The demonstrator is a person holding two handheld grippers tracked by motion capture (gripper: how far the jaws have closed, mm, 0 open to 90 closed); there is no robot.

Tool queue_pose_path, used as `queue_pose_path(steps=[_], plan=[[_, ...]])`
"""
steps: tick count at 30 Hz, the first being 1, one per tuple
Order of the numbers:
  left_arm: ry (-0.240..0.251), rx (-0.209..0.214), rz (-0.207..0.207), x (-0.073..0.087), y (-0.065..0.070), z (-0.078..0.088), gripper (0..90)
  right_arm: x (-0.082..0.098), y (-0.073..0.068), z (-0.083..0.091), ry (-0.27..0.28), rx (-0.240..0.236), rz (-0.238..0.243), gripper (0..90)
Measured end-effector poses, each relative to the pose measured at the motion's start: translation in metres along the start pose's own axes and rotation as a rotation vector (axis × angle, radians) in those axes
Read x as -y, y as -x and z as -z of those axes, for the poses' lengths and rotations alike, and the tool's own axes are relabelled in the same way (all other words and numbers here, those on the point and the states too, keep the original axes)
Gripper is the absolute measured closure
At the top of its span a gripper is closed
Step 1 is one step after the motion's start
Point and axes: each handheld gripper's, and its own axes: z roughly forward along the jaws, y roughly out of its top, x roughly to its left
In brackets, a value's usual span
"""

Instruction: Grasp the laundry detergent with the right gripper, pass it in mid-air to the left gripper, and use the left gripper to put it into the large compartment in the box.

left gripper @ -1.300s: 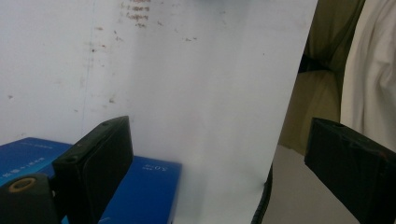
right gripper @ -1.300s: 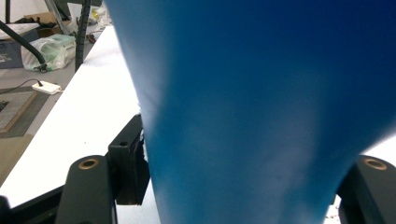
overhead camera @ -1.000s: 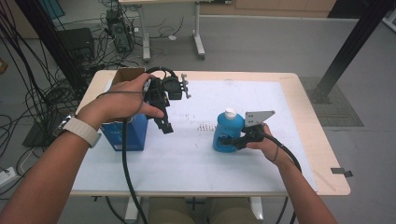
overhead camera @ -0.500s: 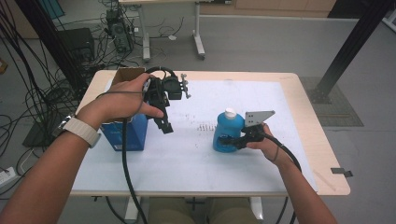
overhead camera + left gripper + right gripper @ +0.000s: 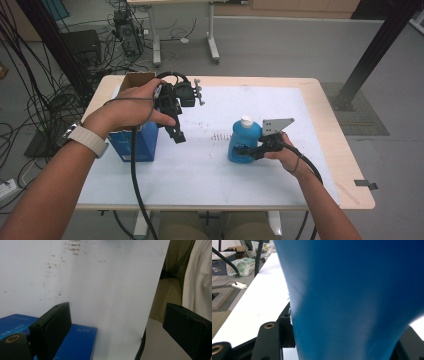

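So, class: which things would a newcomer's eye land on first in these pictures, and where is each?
The blue bottle stands right of the table's middle, with the right gripper shut on its lower body. The left gripper hangs open in the air over a blue box near the table's left edge.

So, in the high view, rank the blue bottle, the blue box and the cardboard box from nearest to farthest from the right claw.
1. Blue bottle: gripped by the right claw.
2. Blue box: table's left side.
3. Cardboard box: far-left corner, behind the blue box.
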Motion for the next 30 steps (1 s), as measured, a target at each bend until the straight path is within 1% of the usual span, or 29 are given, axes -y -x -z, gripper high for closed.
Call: queue_pose_path(steps=[9, 10, 12, 13, 15, 16, 30], plan=[[0.006, -0.002, 0.009, 0.0006, 0.0001, -0.0004, 8.9, 0.0001, -0.0004, 0.0001, 0.001, 0.003, -0.005, 40.6], [0.001, -0.002, 0.003, 0.0006, -0.0003, -0.0002, 8.9, 0.0001, -0.0003, 0.0001, 0.0, 0.002, -0.003, 40.7], [0.006, -0.002, 0.007, 0.0007, 0.0001, -0.0003, 8.9, 0.0002, -0.0001, 0.0001, 0.001, 0.0, -0.004, 40.7], [0.002, -0.002, 0.002, 0.0006, -0.0002, -0.0001, 8.9, 0.0004, -0.0002, 0.0001, 0.002, 0.001, -0.006, 40.7], [0.006, -0.002, 0.009, 0.0007, 0.0002, -0.0003, 8.9, 0.0006, -0.0001, 0.0001, 0.002, 0.001, -0.009, 40.7], [0.001, -0.001, 0.003, 0.0007, -0.0003, 0.0002, 8.9, 0.0006, -0.0002, 0.0, 0.003, 0.001, -0.007, 40.8], [0.003, -0.002, 0.006, 0.0015, -0.0003, 0.0006, 8.9, 0.0005, 0.0005, 0.0001, 0.0, -0.002, -0.01, 41.8]])
